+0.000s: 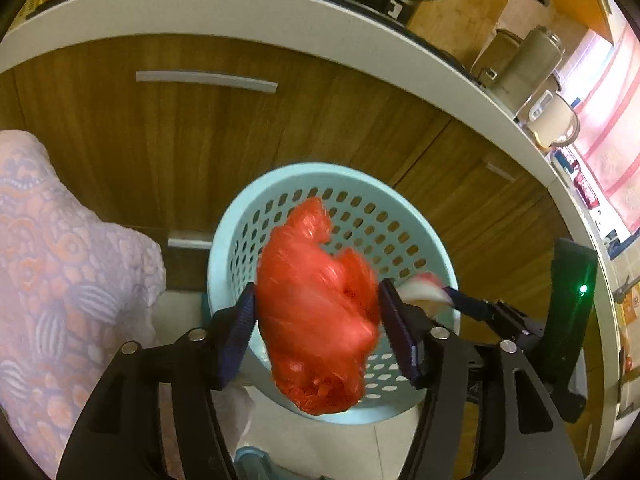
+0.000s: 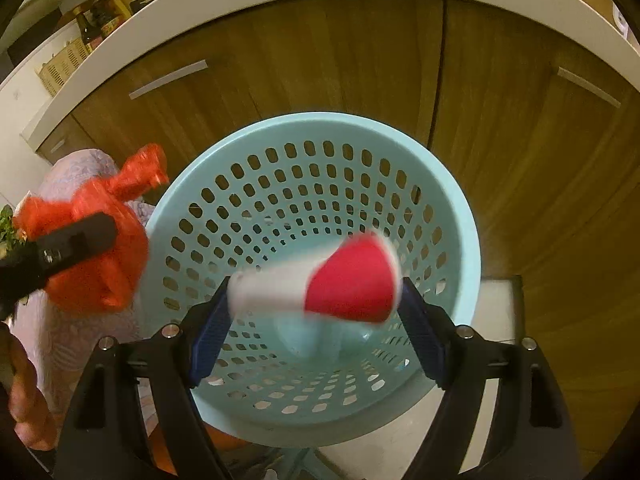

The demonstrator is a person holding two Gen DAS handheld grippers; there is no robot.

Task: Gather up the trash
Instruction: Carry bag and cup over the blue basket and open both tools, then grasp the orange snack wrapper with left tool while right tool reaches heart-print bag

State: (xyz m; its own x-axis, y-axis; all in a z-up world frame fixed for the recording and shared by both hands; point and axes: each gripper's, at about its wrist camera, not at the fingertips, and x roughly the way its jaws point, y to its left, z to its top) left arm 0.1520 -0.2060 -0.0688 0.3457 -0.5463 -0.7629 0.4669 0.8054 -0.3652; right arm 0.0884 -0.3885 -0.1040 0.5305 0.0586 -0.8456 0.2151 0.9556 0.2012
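Two claws over one basket (image 2: 456,216) | left gripper (image 1: 316,320) clenched on red bag (image 1: 320,312), above the basket's near rim | right gripper (image 2: 316,304) grasping red-white cup (image 2: 320,284) (blurred) sideways between its pads, basket mouth directly beyond

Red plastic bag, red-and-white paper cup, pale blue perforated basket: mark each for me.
Red plastic bag (image 1: 320,312), left wrist view, bulging middle.
Red-and-white paper cup (image 2: 352,280), right wrist view, red side wall.
Pale blue perforated basket (image 2: 304,124), right wrist view, far rim.
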